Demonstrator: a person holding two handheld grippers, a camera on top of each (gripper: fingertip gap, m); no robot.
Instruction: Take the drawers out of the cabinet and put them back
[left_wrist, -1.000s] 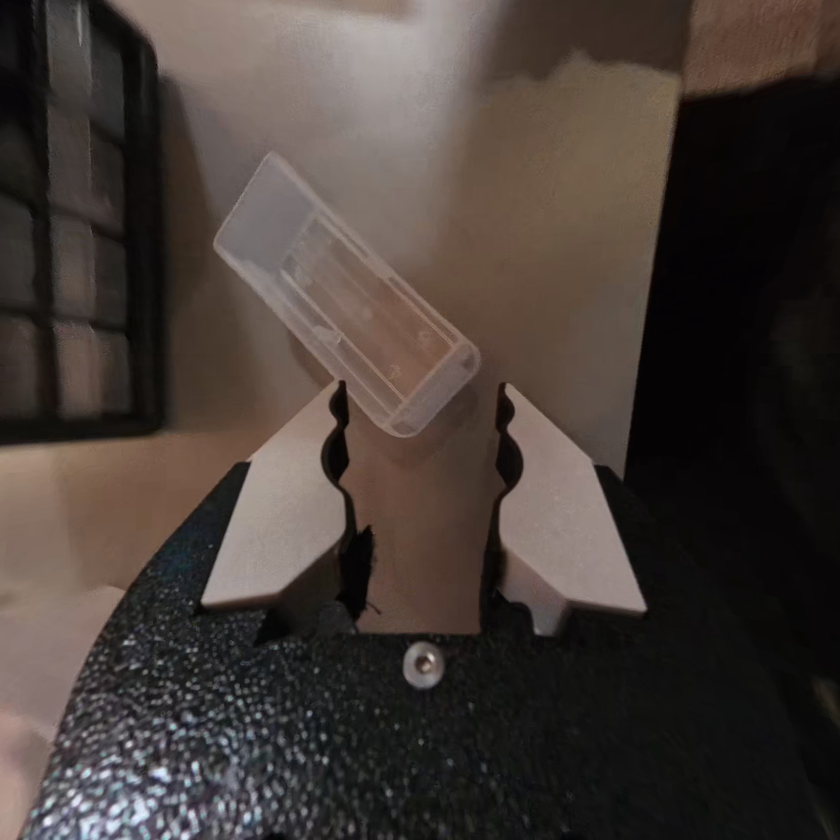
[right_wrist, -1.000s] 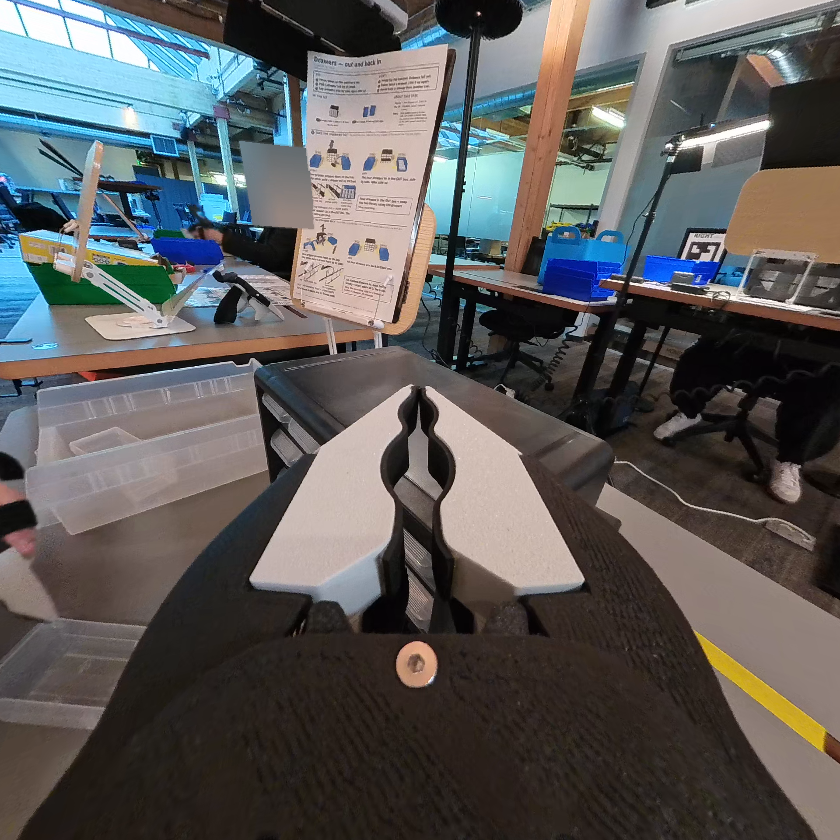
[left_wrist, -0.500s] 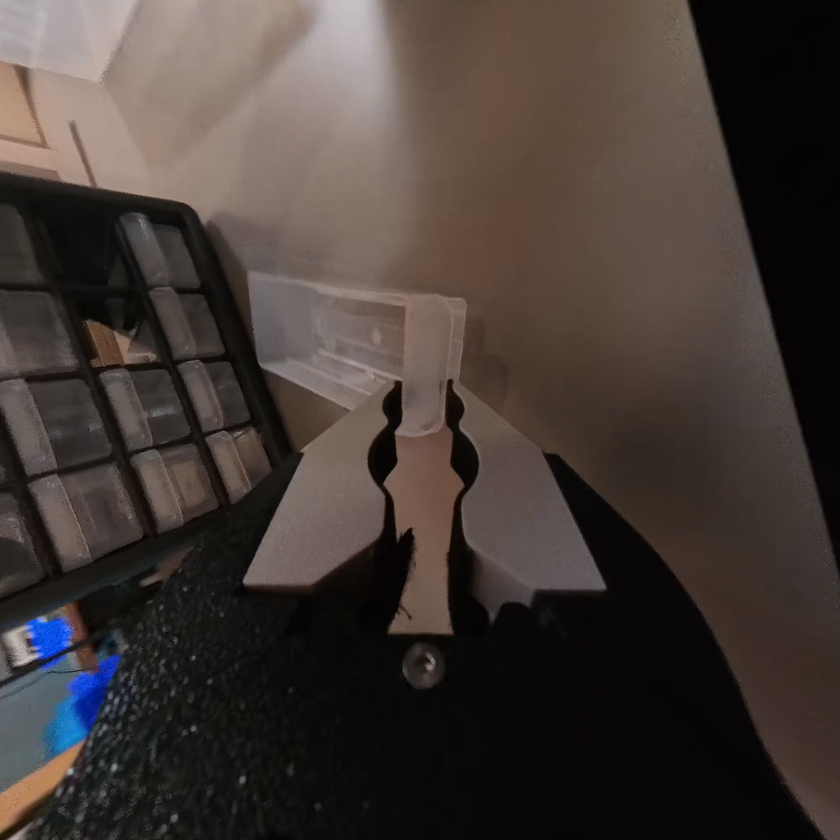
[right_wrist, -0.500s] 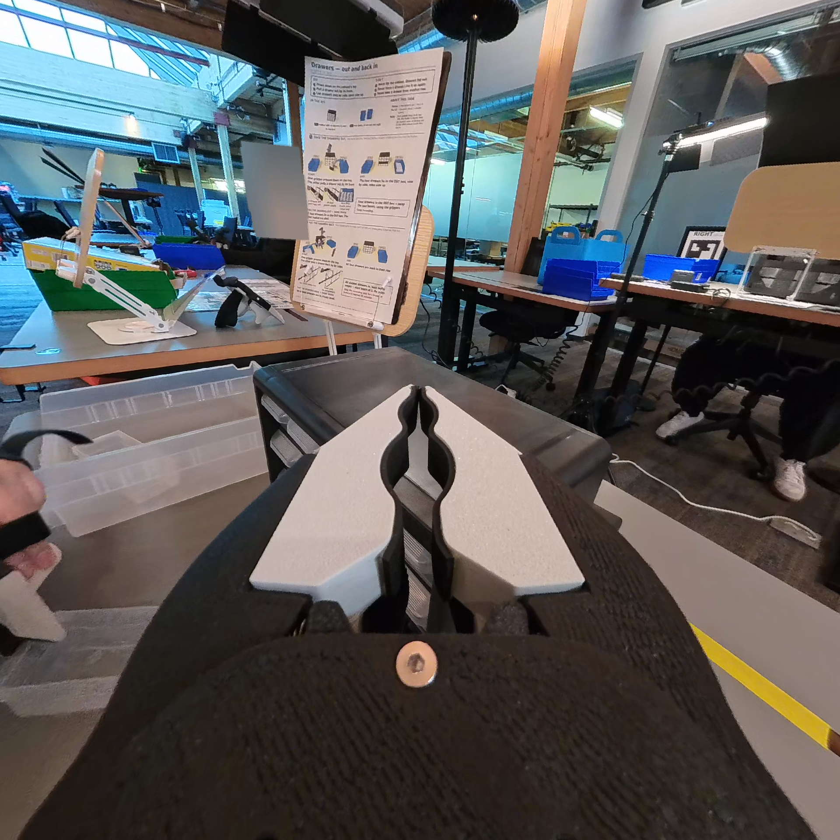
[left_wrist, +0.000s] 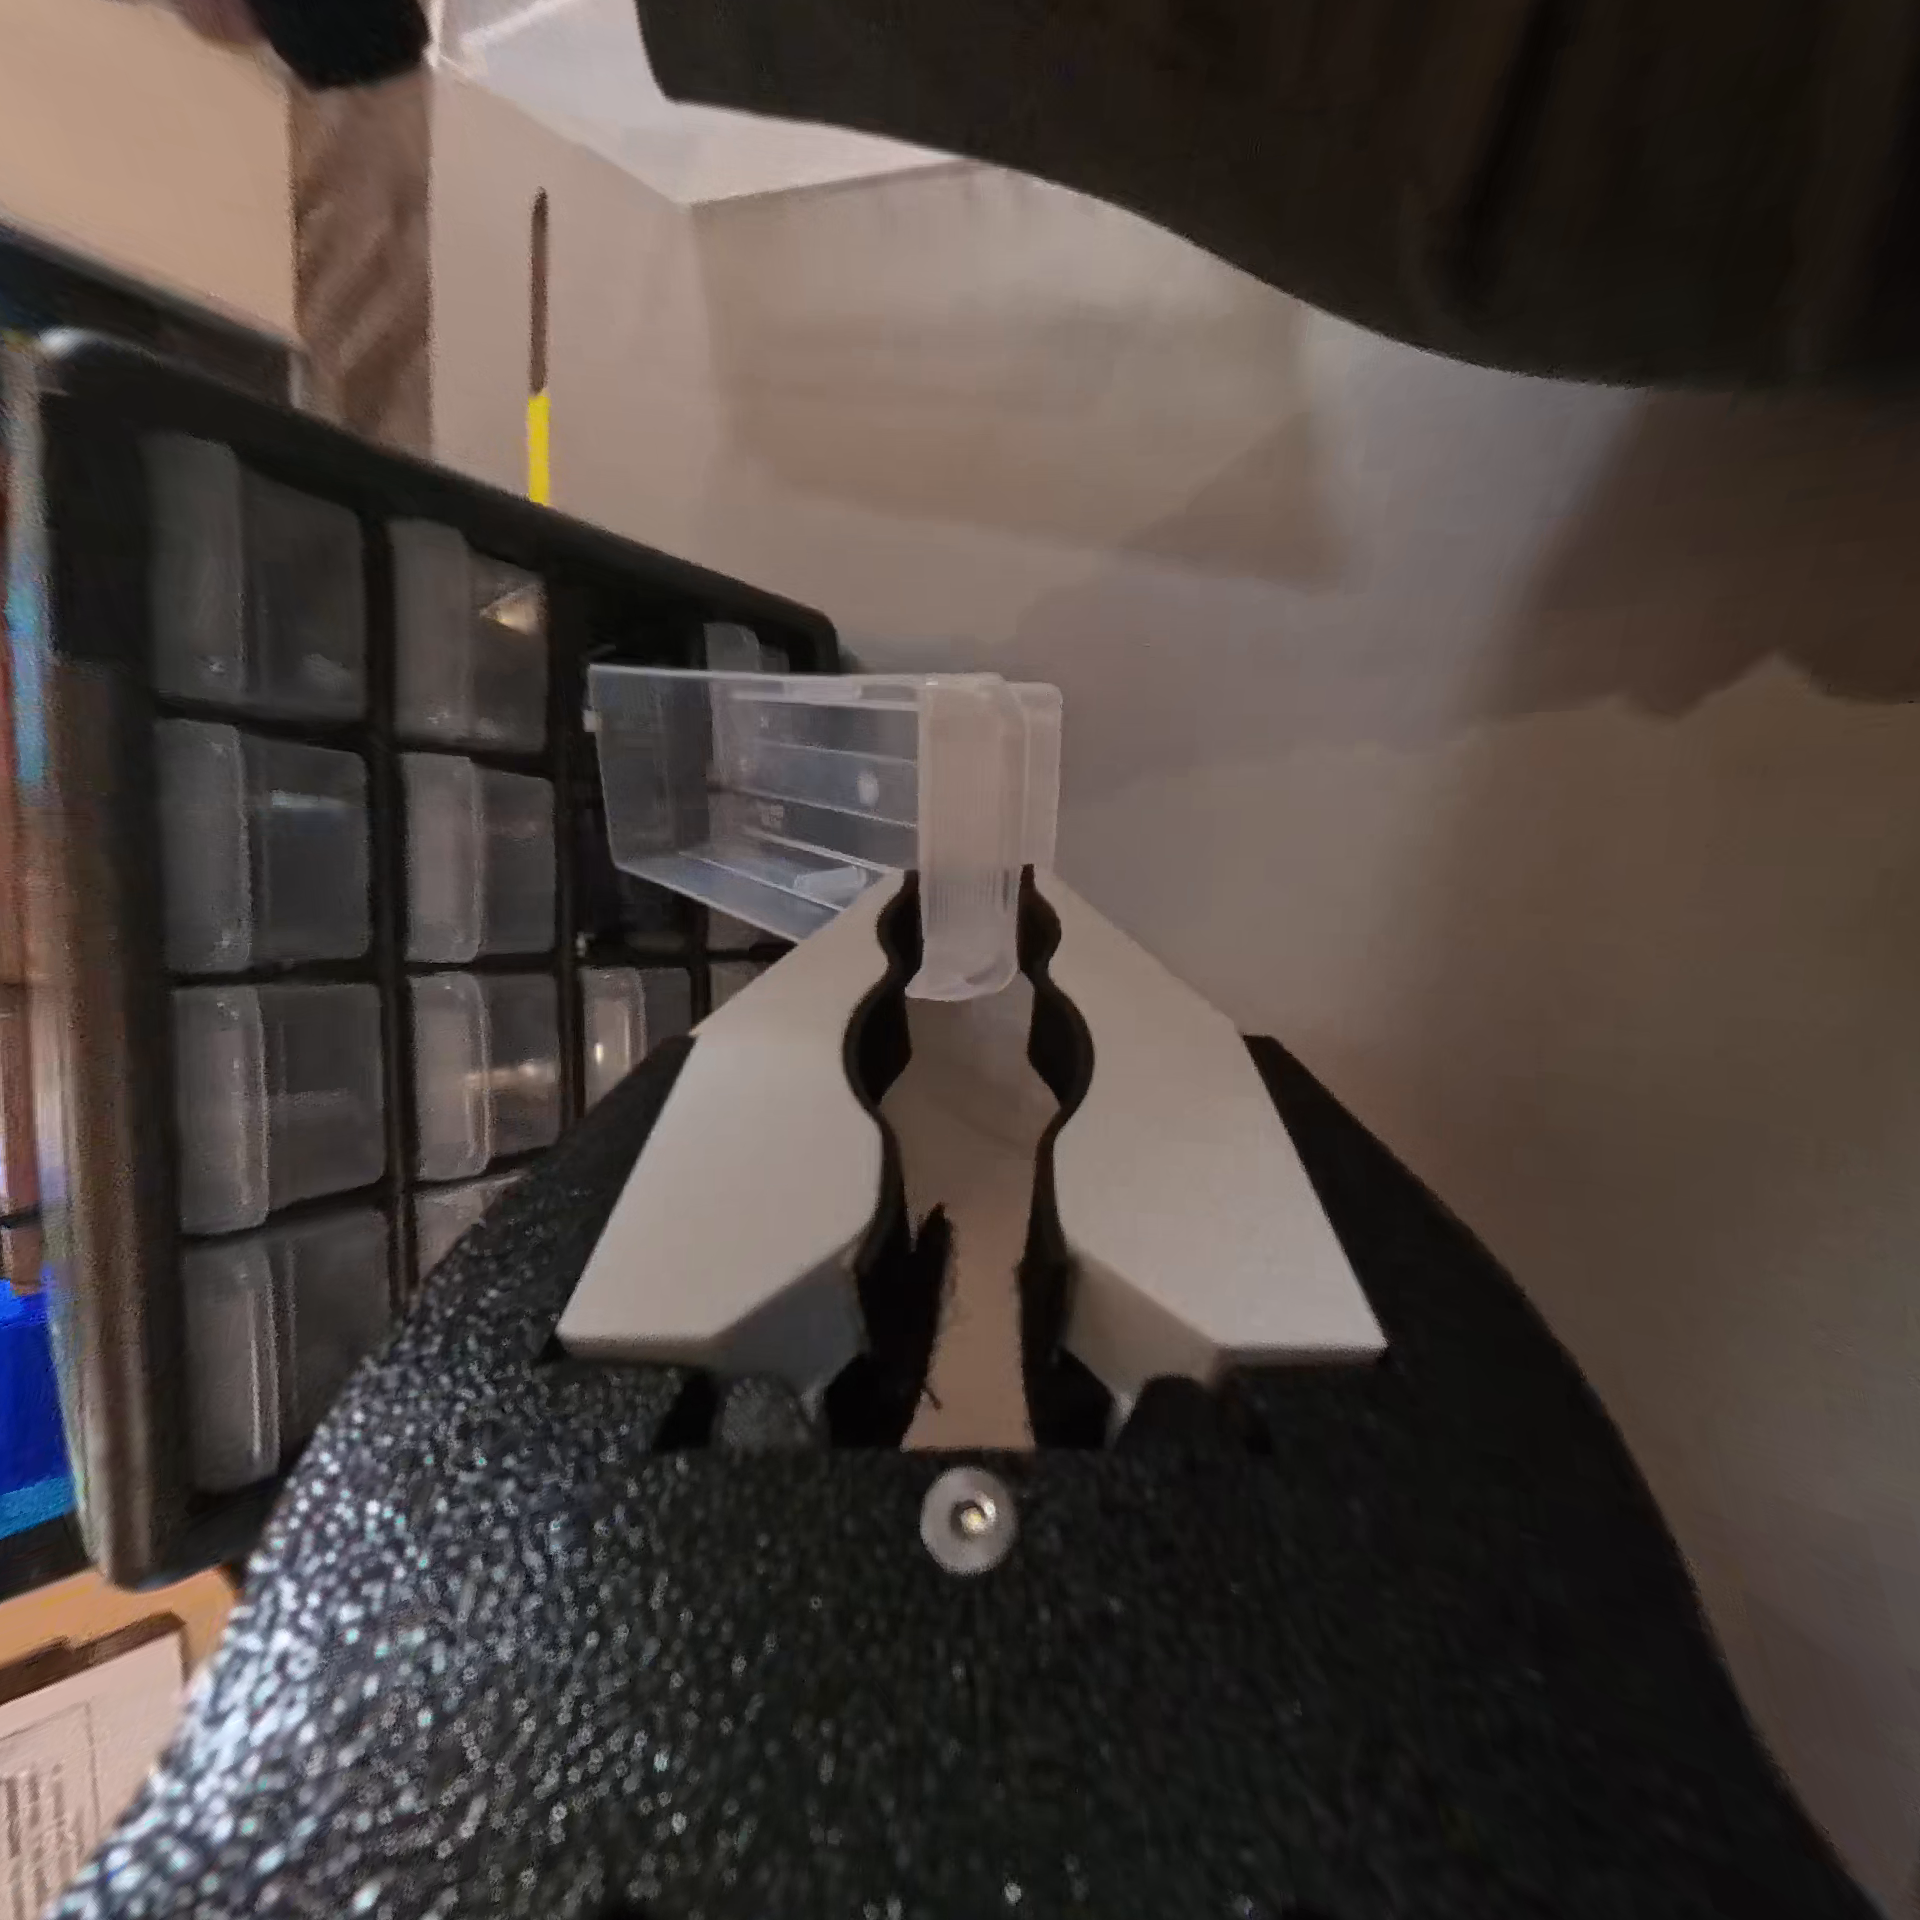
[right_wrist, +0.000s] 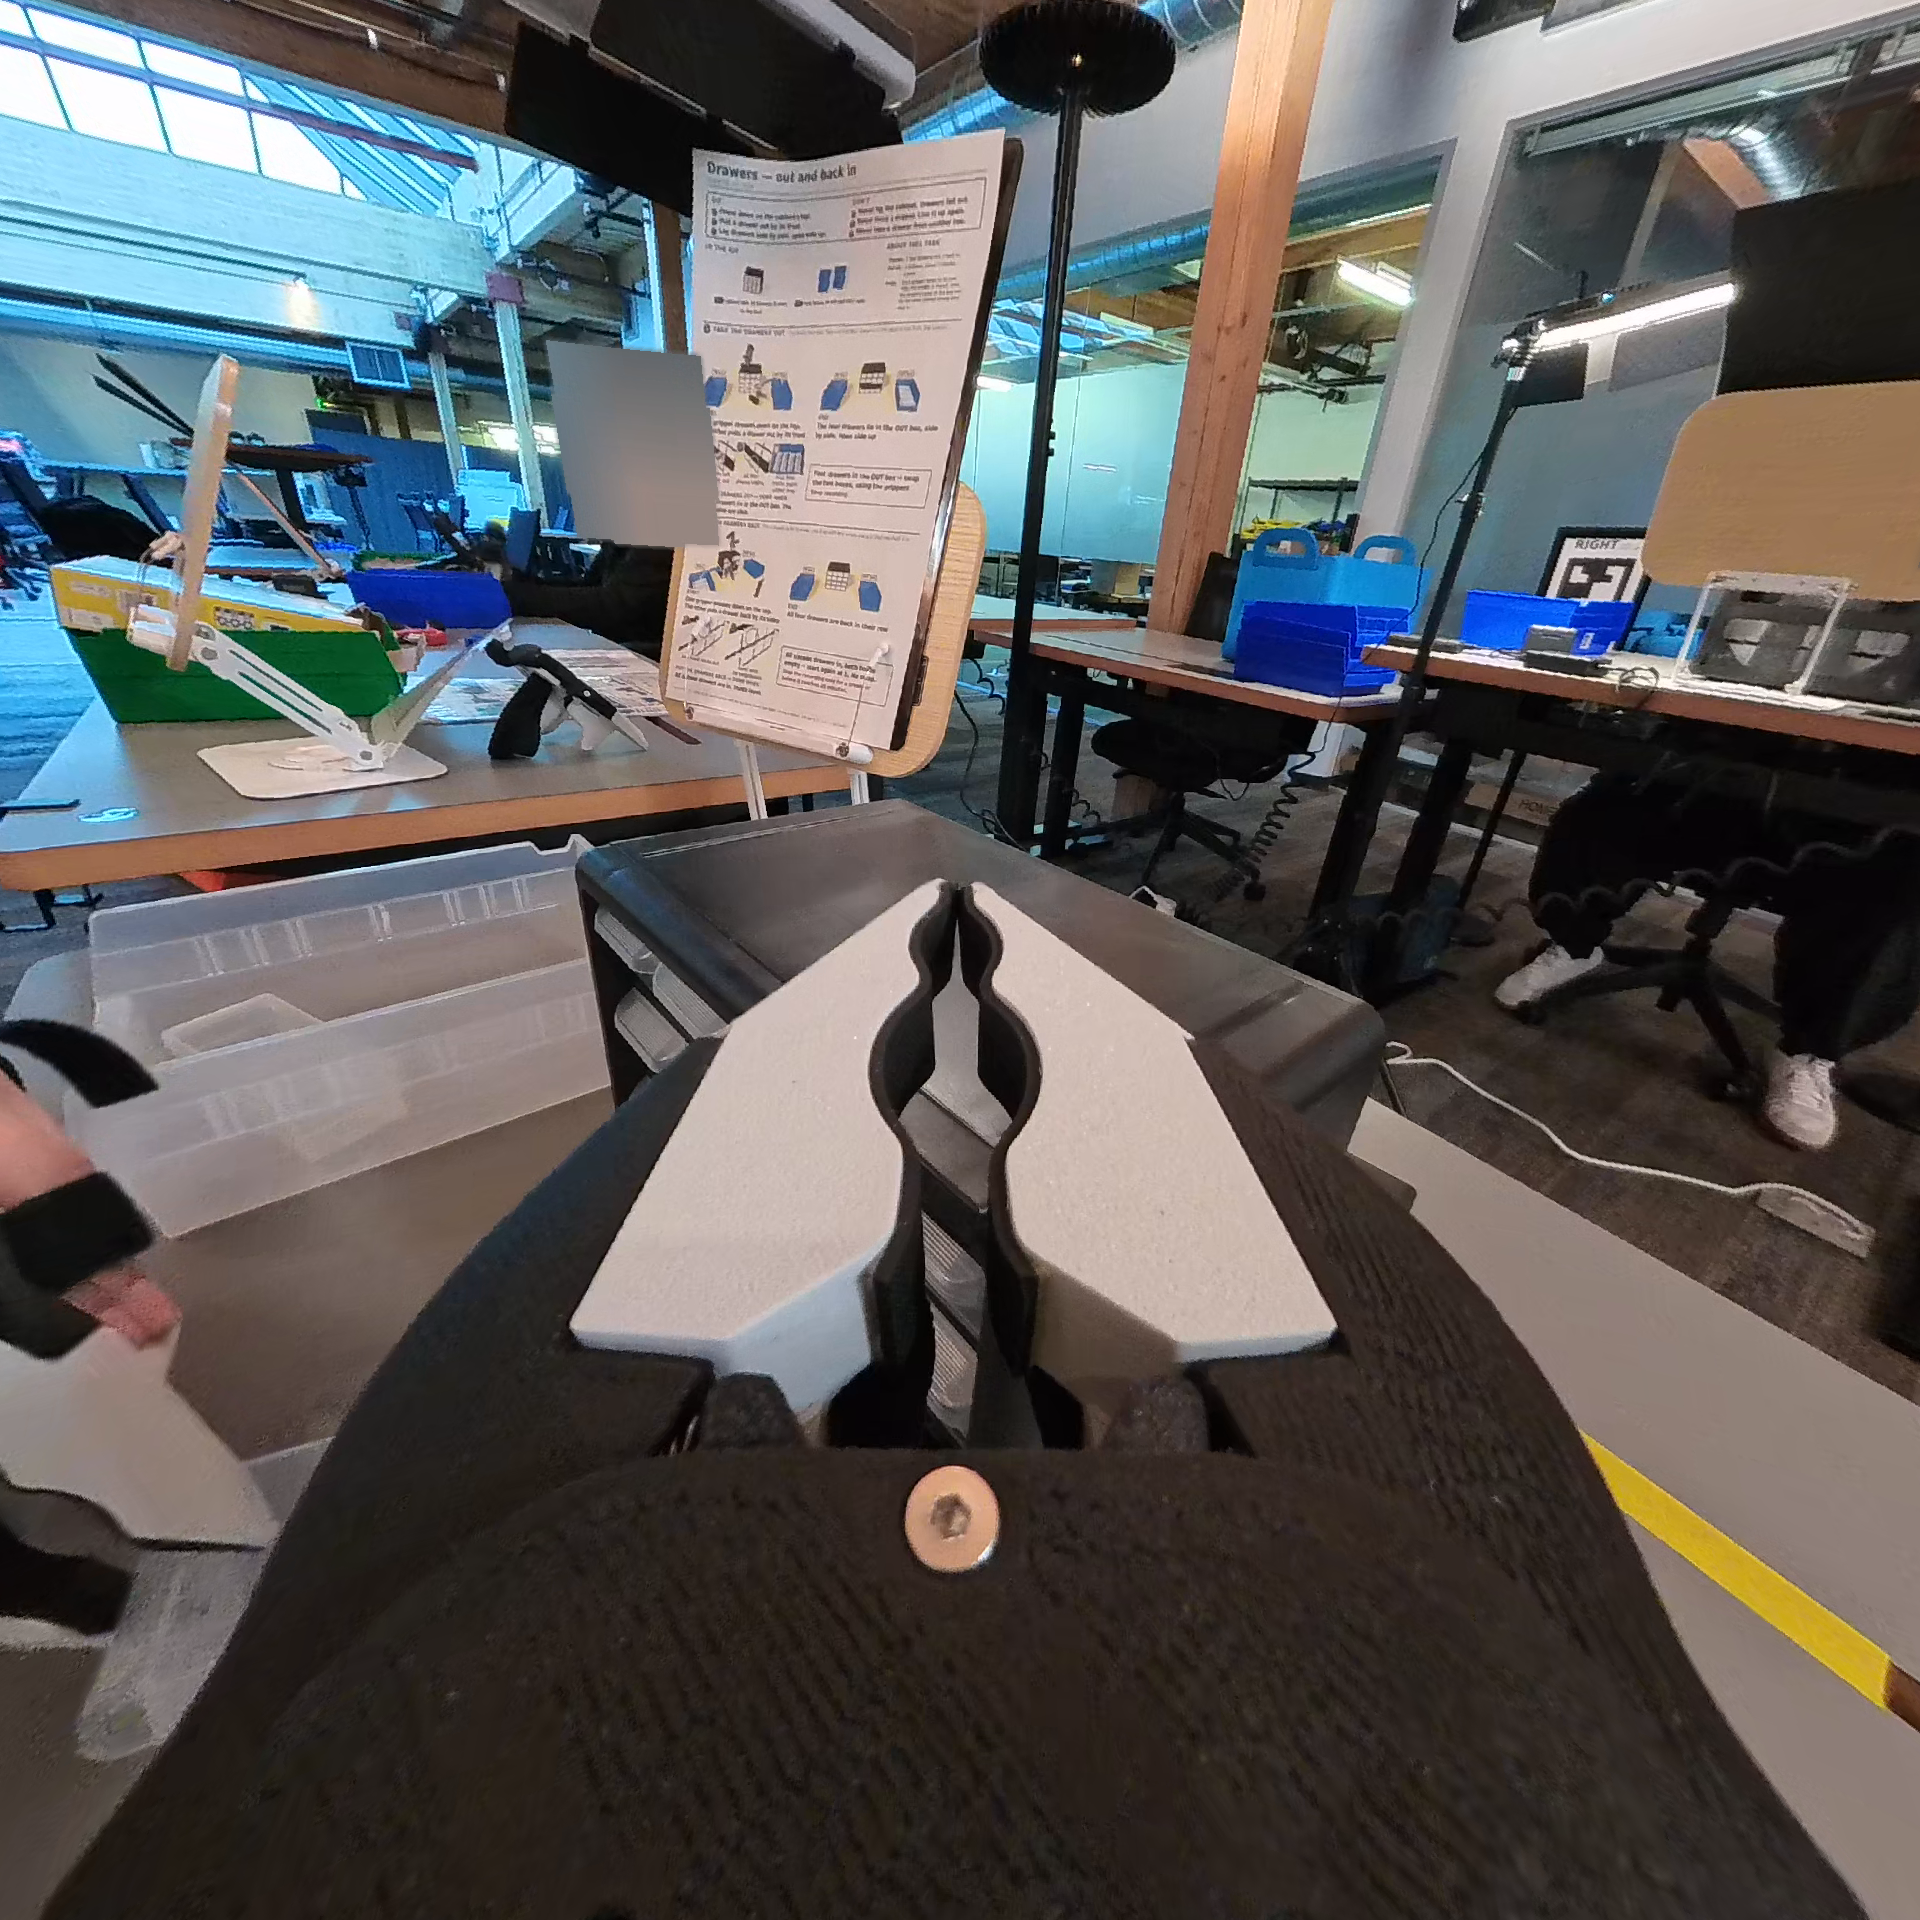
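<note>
Left wrist view: cabinet at the left, the left gripper clamps the clear drawer by its front lip, back end entering an open slot near the cabinet's corner, likely for reinsertion; right gripper, nearly closed and empty, rests on the cabinet top, probably bracing it

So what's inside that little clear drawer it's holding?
The clear drawer looks empty: through its walls only moulded ribs show. Its far end, at the black cabinet, is too blurred to check.

Clear plastic drawer — lying level, rear end at the black cabinet front's open slot.
</note>
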